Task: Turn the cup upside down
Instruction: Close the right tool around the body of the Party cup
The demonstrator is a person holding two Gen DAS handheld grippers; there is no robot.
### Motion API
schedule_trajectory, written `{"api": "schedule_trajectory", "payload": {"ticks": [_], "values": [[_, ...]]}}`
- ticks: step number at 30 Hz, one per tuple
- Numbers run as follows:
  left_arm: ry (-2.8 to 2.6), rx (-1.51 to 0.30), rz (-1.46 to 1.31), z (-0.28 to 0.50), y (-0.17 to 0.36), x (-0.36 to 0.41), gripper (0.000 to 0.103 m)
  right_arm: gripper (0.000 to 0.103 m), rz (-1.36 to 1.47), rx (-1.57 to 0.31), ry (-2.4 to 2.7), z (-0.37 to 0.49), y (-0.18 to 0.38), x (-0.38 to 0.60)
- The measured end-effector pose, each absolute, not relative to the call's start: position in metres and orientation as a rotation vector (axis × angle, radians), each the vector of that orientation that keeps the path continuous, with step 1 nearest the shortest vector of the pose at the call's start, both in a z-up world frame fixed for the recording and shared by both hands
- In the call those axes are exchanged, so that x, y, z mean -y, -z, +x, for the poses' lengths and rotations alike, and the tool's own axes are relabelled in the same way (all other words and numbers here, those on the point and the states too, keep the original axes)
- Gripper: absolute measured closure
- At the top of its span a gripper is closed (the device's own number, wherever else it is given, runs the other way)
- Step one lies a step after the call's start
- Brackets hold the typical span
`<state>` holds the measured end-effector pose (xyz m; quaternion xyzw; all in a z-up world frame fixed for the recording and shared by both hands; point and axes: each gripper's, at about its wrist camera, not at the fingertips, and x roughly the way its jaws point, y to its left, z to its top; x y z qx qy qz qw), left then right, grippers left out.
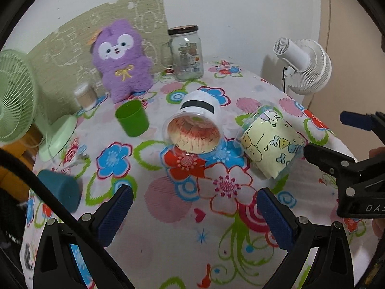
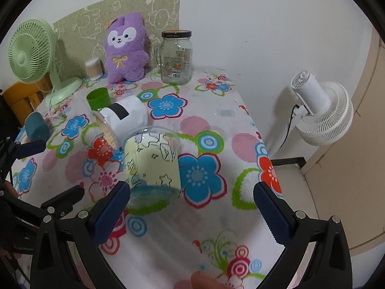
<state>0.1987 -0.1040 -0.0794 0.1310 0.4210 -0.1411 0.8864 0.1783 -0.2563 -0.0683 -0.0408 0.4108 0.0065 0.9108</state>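
Two clear cups lie on their sides near the middle of the flower-print desk (image 1: 168, 228): a yellow cartoon cup (image 2: 151, 161) and, just beside it, a white-sleeved cup (image 1: 197, 122) with its mouth turned to the front edge. The right gripper (image 2: 191, 207) is released, jaws spread wide, its left pad next to the yellow cup. The left gripper (image 1: 195, 214) is also spread, holding nothing, above bare cloth near the front edge

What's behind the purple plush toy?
Behind the purple plush toy a beige mat with cartoon drawings leans against the white wall. The toy covers the middle of the mat, so the drawings there are hidden.
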Motion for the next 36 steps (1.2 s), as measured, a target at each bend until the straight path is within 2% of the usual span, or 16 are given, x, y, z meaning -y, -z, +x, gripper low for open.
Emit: {"api": "schedule_trajectory", "payload": {"ticks": [14, 29, 31, 36], "values": [[0.377, -0.881, 0.428, 0.222, 0.101, 0.134, 0.0, 0.0, -0.084, -0.858, -0.011, 0.204, 0.08, 0.26], [0.361, -0.9, 0.411, 0.227, 0.102, 0.124, 0.0, 0.001, -0.005, -0.945, -0.164, 0.224, 0.092, 0.246], [0.357, -0.899, 0.409, 0.227, 0.102, 0.122, 0.0, 0.005, 0.009, -0.951, -0.194, 0.225, 0.093, 0.244], [0.351, -0.901, 0.402, 0.228, 0.101, 0.118, 0.0, 0.034, 0.055, -0.989, -0.299, 0.232, 0.098, 0.237]]}}
